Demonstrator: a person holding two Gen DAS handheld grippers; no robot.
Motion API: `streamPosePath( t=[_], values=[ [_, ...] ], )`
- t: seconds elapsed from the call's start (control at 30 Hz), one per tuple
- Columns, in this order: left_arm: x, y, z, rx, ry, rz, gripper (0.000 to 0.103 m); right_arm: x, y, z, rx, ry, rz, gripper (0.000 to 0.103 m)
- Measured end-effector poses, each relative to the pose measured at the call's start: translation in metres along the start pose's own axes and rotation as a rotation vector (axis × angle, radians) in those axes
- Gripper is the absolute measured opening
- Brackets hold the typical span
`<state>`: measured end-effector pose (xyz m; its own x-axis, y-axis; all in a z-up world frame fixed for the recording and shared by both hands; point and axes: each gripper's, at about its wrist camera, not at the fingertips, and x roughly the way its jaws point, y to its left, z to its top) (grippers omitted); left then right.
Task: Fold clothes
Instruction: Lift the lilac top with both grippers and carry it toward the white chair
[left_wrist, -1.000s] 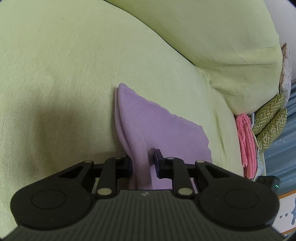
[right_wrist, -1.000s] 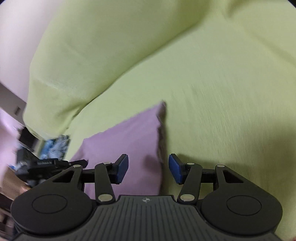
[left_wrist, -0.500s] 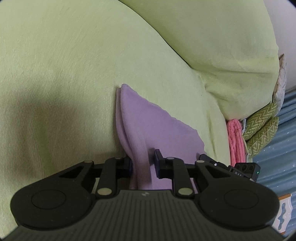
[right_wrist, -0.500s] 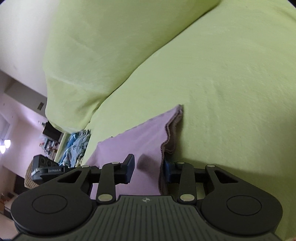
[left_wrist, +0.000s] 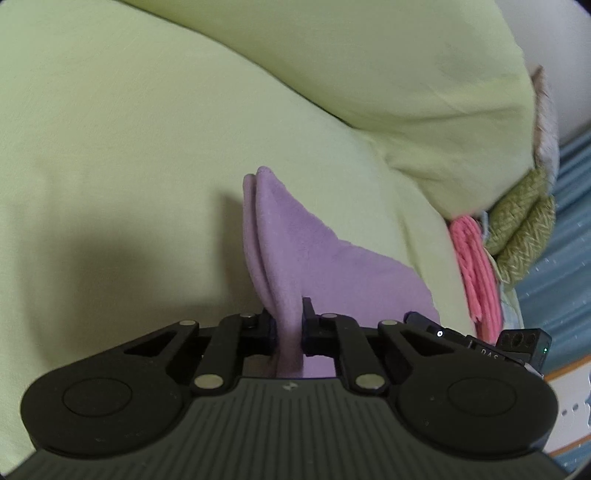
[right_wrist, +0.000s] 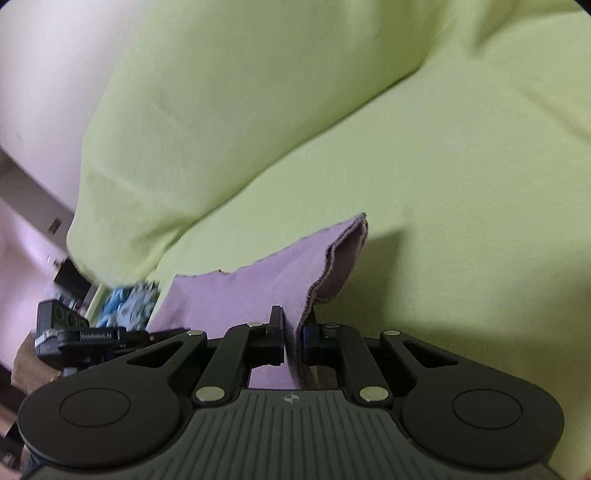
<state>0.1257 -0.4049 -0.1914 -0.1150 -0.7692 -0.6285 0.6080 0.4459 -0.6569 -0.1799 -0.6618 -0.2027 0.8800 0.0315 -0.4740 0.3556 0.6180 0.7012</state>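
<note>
Fingers (left_wrist: 308, 317) of both grippers, left gripper (left_wrist: 287, 325) and right gripper (right_wrist: 293, 334), pinch the purple cloth's (left_wrist: 314, 254) near edge above the green sofa seat (left_wrist: 110, 147), likely to carry a fold.

Light: soft, even, indoor.
Shadows: dark patch on the green cover (left_wrist: 122, 236) left of the cloth.
Blur: far left background in right view.
Edges: fisheye-bent, black corners.

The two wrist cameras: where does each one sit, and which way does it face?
Left wrist: sits behind the left tongs, looks along them at the soft lilac cloth on the light green sofa cover; own black fingers show.
Right wrist: sits behind the right tongs, looks toward the sofa's backrest; own fingers show.
Shared: both are shut on the same cloth, and each sees the other gripper.
</note>
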Motion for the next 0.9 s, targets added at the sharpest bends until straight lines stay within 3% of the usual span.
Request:
streamPosePath(
  t=[0.17, 0.4, 0.7, 0.9],
  values=[
    [0.021, -0.068, -0.015, 0.089, 0.05, -0.083, 0.008, -0.089, 0.001, -0.026, 0.049, -0.128, -0.088, 0.008],
    [0.07, -0.222, -0.071, 0.323, 0.21, -0.251, 0.008, -0.282, 0.008, -0.093, 0.124, -0.396, -0.258, 0.008],
    [0.146, -0.444, -0.213, 0.577, 0.529, -0.559, 0.008, -0.542, 0.012, -0.238, 0.329, -0.743, -0.607, 0.009],
    [0.201, -0.54, -0.308, 0.72, 0.687, -0.629, 0.009, -0.622, -0.006, -0.307, 0.463, -0.894, -0.767, 0.009]
  ],
)
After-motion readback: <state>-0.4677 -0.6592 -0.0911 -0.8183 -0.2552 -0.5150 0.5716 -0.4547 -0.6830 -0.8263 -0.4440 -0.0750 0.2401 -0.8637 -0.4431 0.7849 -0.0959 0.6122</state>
